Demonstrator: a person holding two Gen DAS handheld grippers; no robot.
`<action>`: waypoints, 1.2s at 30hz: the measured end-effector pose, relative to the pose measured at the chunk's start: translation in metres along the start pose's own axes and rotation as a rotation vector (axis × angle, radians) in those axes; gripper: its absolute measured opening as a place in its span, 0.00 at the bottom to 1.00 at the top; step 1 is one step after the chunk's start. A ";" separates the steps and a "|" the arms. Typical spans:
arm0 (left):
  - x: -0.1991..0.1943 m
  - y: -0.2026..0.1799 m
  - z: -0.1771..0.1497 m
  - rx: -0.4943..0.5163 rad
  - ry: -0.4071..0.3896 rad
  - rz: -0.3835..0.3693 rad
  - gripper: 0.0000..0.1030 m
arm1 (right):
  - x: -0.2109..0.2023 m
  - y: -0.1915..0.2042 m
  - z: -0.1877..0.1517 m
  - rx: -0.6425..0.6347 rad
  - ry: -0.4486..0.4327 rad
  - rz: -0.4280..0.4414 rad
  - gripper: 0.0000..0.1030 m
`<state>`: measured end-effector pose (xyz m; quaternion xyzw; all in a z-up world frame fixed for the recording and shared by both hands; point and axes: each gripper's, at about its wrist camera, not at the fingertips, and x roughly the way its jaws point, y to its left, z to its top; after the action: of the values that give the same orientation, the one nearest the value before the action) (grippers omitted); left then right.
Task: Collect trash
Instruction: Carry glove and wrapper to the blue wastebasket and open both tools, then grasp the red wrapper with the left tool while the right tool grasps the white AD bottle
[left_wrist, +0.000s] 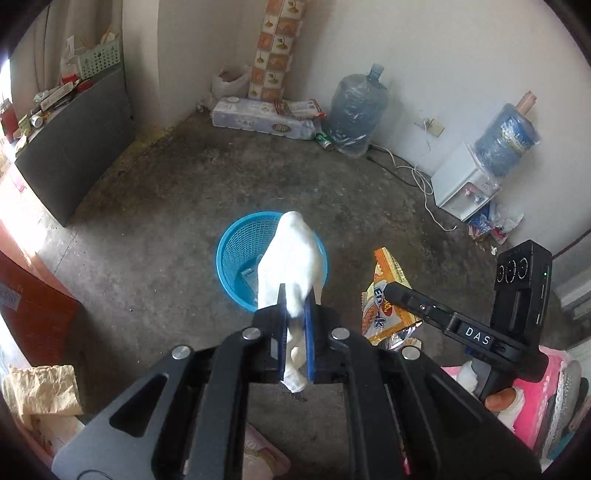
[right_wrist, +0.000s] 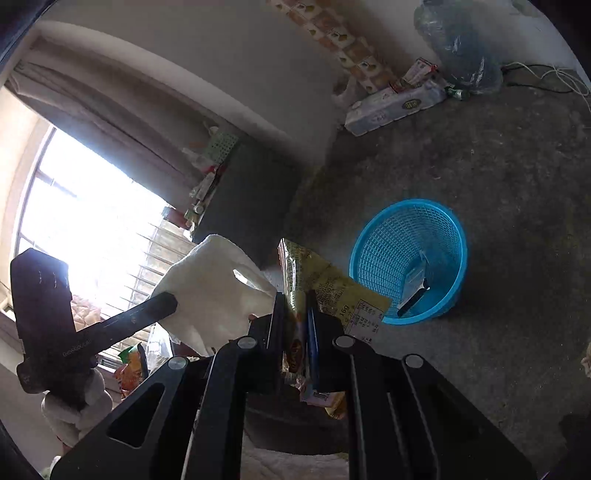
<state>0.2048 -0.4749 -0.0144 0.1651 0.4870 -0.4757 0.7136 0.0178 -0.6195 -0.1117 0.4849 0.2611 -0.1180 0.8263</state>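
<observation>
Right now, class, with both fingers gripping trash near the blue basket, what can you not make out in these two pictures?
- Left wrist view: the far inner wall of the blue plastic mesh basket, hidden by the white crumpled tissue.
- Right wrist view: the small dark-and-white item in the basket, too small to identify.
- Right wrist view: the orange-yellow snack wrapper, its lower end hidden by the fingers.

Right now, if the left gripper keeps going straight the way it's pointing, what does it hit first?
Probably the blue basket. The left gripper, shut on a white tissue, points down at its rim and inside. Nothing else shows between, though depth is hard to judge.
</observation>
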 end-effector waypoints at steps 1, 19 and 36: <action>0.023 0.005 0.008 0.005 0.021 0.009 0.06 | 0.010 -0.010 0.005 0.019 0.003 -0.013 0.11; 0.179 0.042 0.066 -0.051 -0.010 0.151 0.47 | 0.147 -0.112 0.068 0.185 0.030 -0.106 0.53; -0.002 0.006 0.018 -0.029 -0.177 -0.002 0.50 | -0.002 -0.023 0.004 -0.002 -0.124 -0.031 0.61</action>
<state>0.2199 -0.4838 -0.0058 0.1117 0.4290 -0.4822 0.7556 0.0073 -0.6346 -0.1260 0.4717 0.2172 -0.1605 0.8394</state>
